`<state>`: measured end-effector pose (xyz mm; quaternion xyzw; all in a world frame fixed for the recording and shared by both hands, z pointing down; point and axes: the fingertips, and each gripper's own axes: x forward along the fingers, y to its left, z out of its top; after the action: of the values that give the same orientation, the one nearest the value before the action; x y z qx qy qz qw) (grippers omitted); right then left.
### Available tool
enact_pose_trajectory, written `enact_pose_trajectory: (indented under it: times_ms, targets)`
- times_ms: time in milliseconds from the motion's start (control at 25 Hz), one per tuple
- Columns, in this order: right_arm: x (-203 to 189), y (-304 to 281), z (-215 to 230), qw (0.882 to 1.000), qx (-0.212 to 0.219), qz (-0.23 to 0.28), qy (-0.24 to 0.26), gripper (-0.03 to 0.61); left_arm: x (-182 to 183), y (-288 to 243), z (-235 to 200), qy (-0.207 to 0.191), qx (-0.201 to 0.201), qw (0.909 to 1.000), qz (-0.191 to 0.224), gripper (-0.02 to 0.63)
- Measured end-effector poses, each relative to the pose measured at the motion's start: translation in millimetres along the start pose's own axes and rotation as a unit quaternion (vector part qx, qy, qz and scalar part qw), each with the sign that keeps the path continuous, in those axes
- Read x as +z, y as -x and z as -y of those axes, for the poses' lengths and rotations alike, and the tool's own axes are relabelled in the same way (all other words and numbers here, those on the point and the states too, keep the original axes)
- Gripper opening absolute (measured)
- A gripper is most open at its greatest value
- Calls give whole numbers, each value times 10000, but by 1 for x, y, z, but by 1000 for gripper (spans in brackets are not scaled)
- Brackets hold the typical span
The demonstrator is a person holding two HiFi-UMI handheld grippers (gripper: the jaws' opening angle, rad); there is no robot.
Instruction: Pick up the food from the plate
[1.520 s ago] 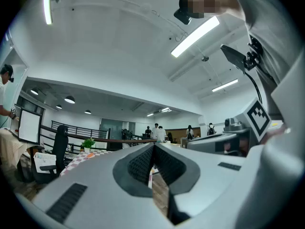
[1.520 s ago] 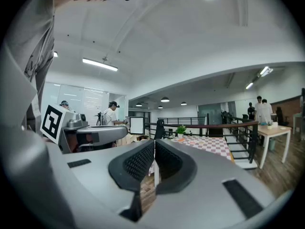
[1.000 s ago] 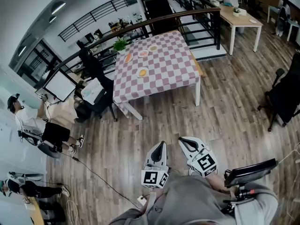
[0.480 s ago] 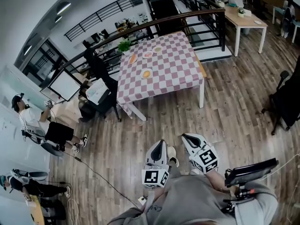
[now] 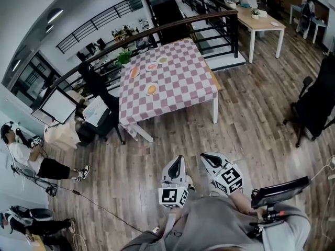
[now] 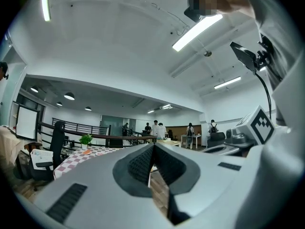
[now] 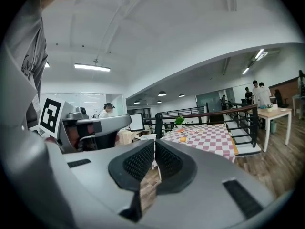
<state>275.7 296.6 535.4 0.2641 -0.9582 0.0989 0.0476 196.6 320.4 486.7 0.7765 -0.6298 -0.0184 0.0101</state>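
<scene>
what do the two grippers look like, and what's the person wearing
The left gripper and right gripper match: white tapered shells with black ribbed pads on the inner faces. Each carries a white cube printed with black square markers. The person wears a grey top.
</scene>
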Motion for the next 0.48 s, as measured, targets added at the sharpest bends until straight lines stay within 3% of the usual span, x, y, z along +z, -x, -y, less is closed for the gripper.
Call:
enact_pose_trajectory:
  times_ms: [240,480]
  targets:
    - [-12,-44,7,9993,108,-355,35,17,-14,-17,-41,130,74,9999,-40,11]
    - [-10,-109,17,9989,146,-456,7,17,-44,-33,-99,329,176,9986,-366,11]
